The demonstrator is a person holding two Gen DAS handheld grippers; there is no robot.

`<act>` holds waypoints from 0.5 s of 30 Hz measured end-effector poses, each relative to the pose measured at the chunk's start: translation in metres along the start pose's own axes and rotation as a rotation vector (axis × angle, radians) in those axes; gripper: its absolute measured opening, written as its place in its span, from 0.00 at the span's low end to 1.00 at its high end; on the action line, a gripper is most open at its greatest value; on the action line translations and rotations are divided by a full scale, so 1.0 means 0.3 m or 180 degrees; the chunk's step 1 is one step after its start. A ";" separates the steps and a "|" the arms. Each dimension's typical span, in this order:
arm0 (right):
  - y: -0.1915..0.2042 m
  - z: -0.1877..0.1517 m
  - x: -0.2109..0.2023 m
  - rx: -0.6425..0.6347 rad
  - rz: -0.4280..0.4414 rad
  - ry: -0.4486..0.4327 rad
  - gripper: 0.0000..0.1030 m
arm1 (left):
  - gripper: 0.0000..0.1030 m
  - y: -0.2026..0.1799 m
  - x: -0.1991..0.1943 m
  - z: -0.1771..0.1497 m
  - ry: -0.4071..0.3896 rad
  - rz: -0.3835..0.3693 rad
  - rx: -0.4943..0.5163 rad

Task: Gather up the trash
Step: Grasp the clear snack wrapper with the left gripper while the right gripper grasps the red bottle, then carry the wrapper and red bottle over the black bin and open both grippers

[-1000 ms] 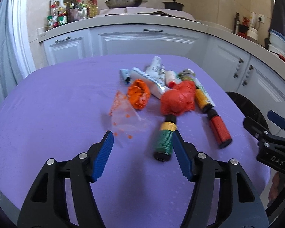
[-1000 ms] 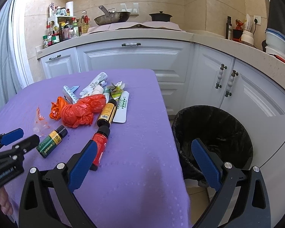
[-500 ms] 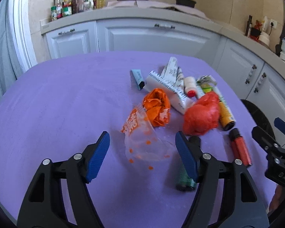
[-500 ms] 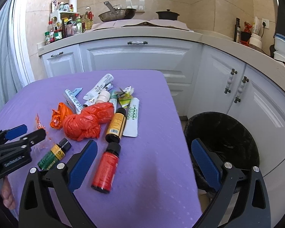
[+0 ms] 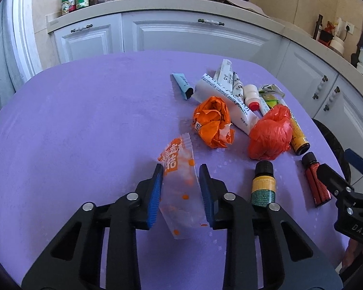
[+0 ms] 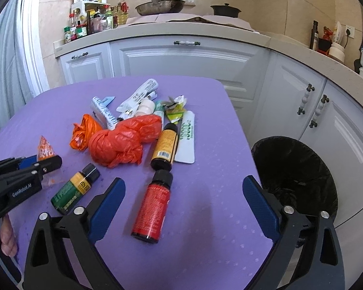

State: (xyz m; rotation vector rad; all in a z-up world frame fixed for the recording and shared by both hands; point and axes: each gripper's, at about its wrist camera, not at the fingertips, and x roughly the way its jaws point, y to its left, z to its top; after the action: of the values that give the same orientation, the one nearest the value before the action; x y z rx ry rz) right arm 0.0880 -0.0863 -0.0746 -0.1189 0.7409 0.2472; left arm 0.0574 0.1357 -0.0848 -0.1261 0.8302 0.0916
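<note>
The trash lies scattered on a purple table [image 5: 72,125]. Nearest the left gripper [image 5: 180,176] is a clear plastic wrapper [image 5: 180,169] with an orange printed end and orange dots, lying flat between the blue pads. The jaws are closing on it, and the pads stand just beside its edges; whether they already press it I cannot tell. To the right and farther off sit a crumpled orange wrapper [image 5: 213,123], a knotted red plastic bag [image 5: 271,133], a green bottle [image 5: 263,186] with a black cap and yellow band, a red bottle [image 6: 155,207], an amber bottle [image 6: 165,145], and a heap of white tubes [image 5: 227,89] and sachets.

The right gripper [image 6: 184,195] hovers over the near right part of the table with its jaws wide but closing; the red bottle lies between them, untouched. A black-lined bin [image 6: 295,169] stands off the table's right edge.

The near end of the clear wrapper is hard to see against the cloth. The tubes' print is mostly unreadable, and the bin's near side is cut off by the right gripper's finger.

A second ago the left gripper was spread wide, short of the wrapper; now it straddles it. The right gripper was beside the red bottle and now spans it.
</note>
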 end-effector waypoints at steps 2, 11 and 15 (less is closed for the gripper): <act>0.007 -0.008 0.009 -0.0022 0.0039 0.0067 0.63 | 0.27 0.003 -0.009 -0.004 -0.0016 0.0030 0.0009; 0.038 -0.042 0.025 -0.0100 0.0239 0.0235 0.25 | 0.26 0.033 -0.056 -0.031 -0.0098 0.0115 -0.0038; 0.038 -0.051 0.007 -0.0100 0.0228 0.0185 0.24 | 0.26 0.042 -0.072 -0.040 -0.0111 0.0127 -0.0058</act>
State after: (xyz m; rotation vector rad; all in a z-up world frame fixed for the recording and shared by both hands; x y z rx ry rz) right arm 0.0763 -0.0779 -0.0876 -0.1298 0.8002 0.3248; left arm 0.0326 0.1457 -0.0779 -0.1247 0.7973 0.1386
